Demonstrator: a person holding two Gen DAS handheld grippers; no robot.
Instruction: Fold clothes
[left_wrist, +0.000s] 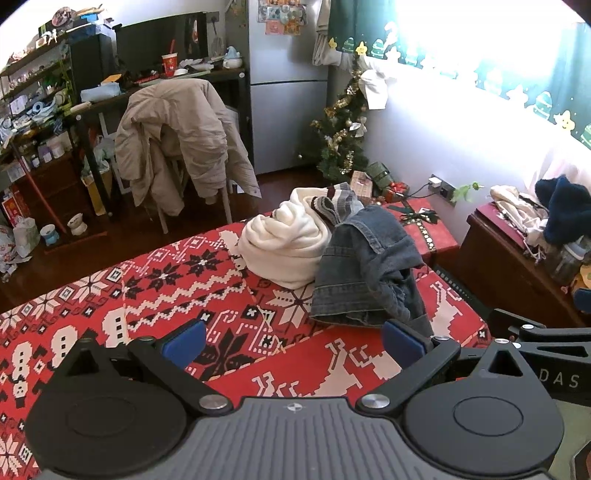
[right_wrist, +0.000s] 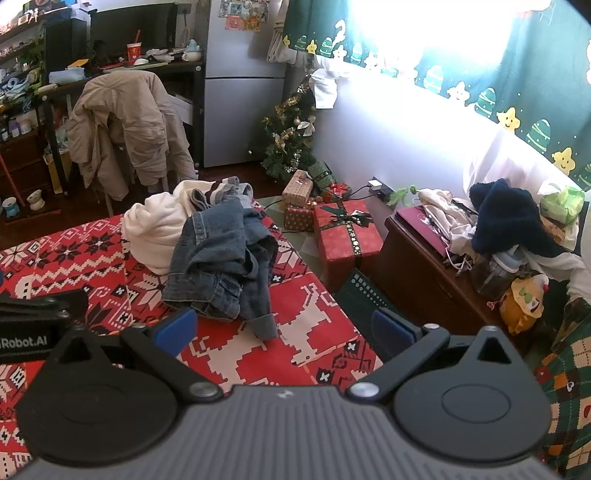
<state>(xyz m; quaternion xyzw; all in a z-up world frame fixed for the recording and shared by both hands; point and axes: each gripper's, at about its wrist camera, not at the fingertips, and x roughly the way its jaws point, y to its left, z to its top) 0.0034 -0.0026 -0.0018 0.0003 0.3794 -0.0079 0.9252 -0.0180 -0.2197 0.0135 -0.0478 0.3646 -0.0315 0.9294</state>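
Clothes are lying heaped just beyond both claws: the left claw (left_wrist: 293, 341) and right claw (right_wrist: 282, 330) are hovering released, blue pads wide apart and gripping nothing, over a surface (left_wrist: 166, 291) that is wearing a red patterned cloth. Crumpled jeans (right_wrist: 221, 258) are resting nearest, touching a bunched white garment (left_wrist: 284, 240) behind them. Farther out, a beige jacket (left_wrist: 177, 129) is hanging over a chair, and wrapped gift boxes (right_wrist: 347, 236) are sitting beside a small Christmas tree (right_wrist: 288, 140).
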